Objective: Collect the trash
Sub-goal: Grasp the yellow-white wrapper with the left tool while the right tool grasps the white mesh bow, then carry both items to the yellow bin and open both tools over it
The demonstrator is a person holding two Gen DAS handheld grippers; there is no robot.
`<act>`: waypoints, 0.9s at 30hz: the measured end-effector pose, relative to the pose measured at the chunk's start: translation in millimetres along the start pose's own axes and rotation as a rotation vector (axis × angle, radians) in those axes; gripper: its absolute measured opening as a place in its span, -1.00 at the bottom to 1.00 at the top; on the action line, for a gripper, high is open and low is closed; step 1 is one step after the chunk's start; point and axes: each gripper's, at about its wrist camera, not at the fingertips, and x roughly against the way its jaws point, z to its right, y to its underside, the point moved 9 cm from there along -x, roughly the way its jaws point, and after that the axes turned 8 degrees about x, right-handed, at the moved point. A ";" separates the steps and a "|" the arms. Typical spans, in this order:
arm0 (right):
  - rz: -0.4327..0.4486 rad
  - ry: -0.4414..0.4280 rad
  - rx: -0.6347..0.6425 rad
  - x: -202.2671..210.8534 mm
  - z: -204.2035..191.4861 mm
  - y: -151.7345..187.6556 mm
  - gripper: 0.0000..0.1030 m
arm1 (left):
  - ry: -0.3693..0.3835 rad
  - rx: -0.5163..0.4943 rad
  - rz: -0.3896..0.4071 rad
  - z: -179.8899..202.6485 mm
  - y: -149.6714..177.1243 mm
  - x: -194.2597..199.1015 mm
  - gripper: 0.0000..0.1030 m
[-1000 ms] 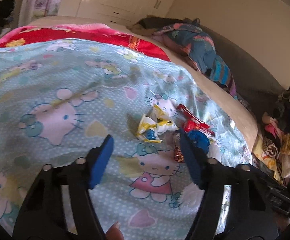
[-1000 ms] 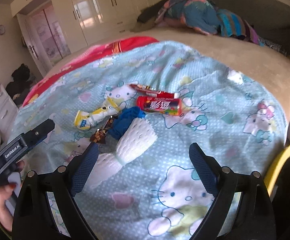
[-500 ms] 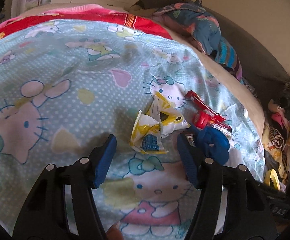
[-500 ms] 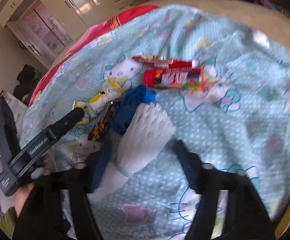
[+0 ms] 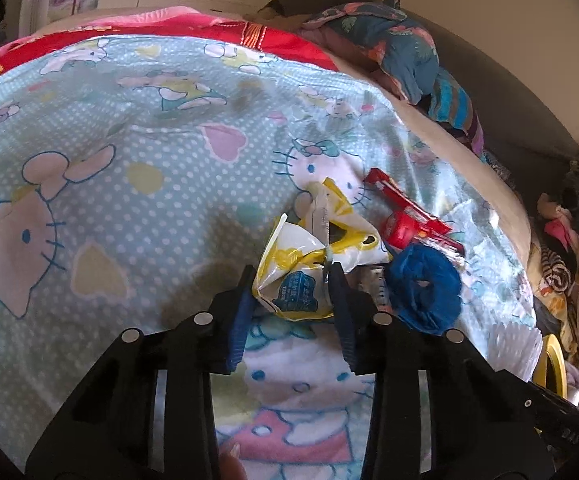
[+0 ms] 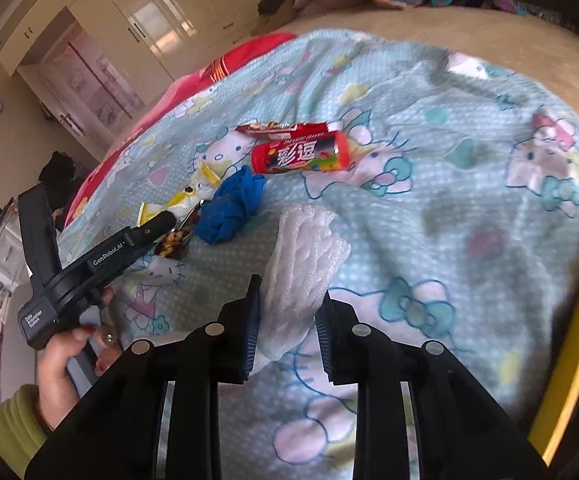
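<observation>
Both my claws angle down at the bed, nosed into the litter on the cartoon-cat blanket [image 5: 137, 216]. My left claw [image 5: 292, 280] has just been closing and now pinches the near end of the yellow-and-white wrapper [image 5: 301, 268], a crinkled, glossy plastic packet lying mid-blanket. My right claw [image 6: 289, 300] has also just been closing, and its blue pads squeeze the narrow waist of the white foam sleeve [image 6: 301, 264], a soft ribbed netting that fans out beyond the tips. A second ago both claws stood wide and farther back; now the trash fills the lower frame. From the right wrist I see the hand [image 6: 59, 364] in a green cuff holding the left tool. Just beyond lie a crumpled blue cloth [image 6: 231, 210], a red cylindrical candy tube [image 6: 301, 154] and a flat red wrapper [image 6: 285, 130] touching it.
</observation>
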 end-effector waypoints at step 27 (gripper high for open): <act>0.148 0.016 0.117 67.7 -14.9 -11.0 -0.53 | 0.179 -0.015 0.191 46.1 14.0 131.4 -0.49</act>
